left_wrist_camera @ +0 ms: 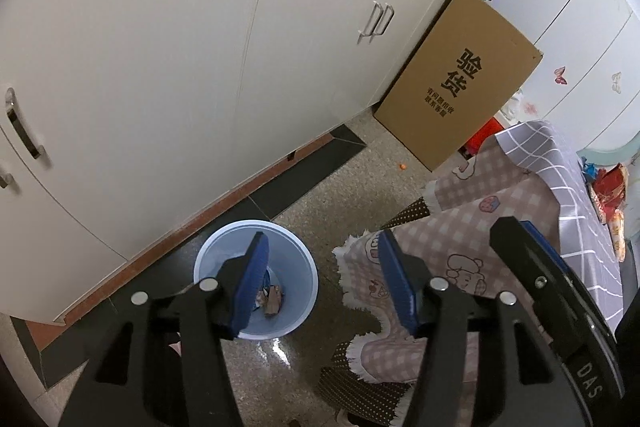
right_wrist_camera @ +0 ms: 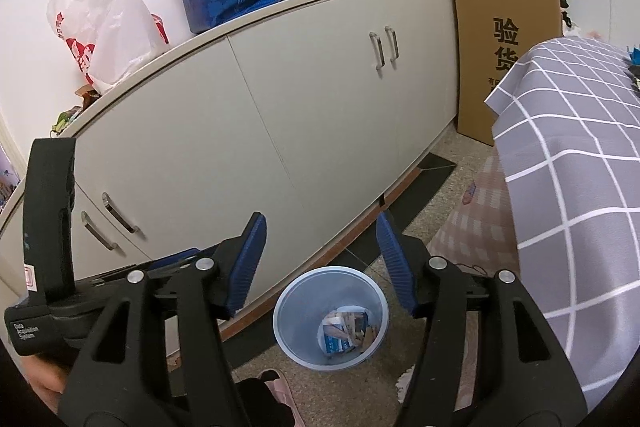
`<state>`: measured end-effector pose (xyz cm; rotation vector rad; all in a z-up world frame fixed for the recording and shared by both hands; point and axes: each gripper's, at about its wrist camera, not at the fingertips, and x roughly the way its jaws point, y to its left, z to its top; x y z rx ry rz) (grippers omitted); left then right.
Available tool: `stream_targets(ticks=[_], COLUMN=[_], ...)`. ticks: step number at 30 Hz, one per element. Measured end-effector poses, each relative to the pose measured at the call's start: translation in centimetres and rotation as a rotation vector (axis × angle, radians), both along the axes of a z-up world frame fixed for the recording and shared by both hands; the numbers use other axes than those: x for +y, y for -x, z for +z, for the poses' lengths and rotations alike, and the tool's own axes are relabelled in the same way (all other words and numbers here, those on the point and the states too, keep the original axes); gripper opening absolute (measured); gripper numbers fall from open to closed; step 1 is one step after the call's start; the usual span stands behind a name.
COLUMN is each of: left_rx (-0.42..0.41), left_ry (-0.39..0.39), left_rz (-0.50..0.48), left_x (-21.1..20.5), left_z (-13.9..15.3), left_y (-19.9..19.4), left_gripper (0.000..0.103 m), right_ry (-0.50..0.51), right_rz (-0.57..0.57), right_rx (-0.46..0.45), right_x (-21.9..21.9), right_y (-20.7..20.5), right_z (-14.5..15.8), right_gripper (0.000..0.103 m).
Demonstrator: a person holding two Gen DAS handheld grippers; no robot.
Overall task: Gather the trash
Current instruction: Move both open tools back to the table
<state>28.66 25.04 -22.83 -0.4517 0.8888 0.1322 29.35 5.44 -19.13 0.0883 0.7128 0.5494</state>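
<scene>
**Both grippers empty above the blue bin**

In the left wrist view we see the left gripper (left_wrist_camera: 322, 275) with its blue fingers (left_wrist_camera: 252, 283) spread and nothing between them. The light blue bin (left_wrist_camera: 296, 267) sits at lower centre, partly behind the left finger, with crumpled trash (left_wrist_camera: 272, 301) at its bottom. Only this view shows the pink checked cloth (left_wrist_camera: 472, 227) draped at lower right.

In the right wrist view the right gripper (right_wrist_camera: 320, 259) is likewise spread and empty, and the bin (right_wrist_camera: 288, 311) lies in plain sight between its fingers at lower centre, so we can make out paper and cardboard scraps (right_wrist_camera: 346, 333) inside. Only here do we see the plastic bags (right_wrist_camera: 104, 27) on the cabinet top at upper left.
</scene>
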Motion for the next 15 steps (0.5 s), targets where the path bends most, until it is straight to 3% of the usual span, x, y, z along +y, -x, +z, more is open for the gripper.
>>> stream_targets(ticks=[8,15], left_rx=[-0.064,-0.157], left_ry=[-0.03,-0.076], left_rz=[0.008,-0.044], left_x=[-1.2,-6.2], left_z=[3.9,9.0], left_y=[2.0,2.3], left_gripper=[0.056,0.056], right_ry=[-0.027,-0.056], right_rz=[-0.009,-0.08], right_rx=[-0.034,-0.106], right_x=[-1.6,-7.4], right_y=[1.2,2.3], right_z=[2.6,7.2], right_gripper=[0.058,0.062])
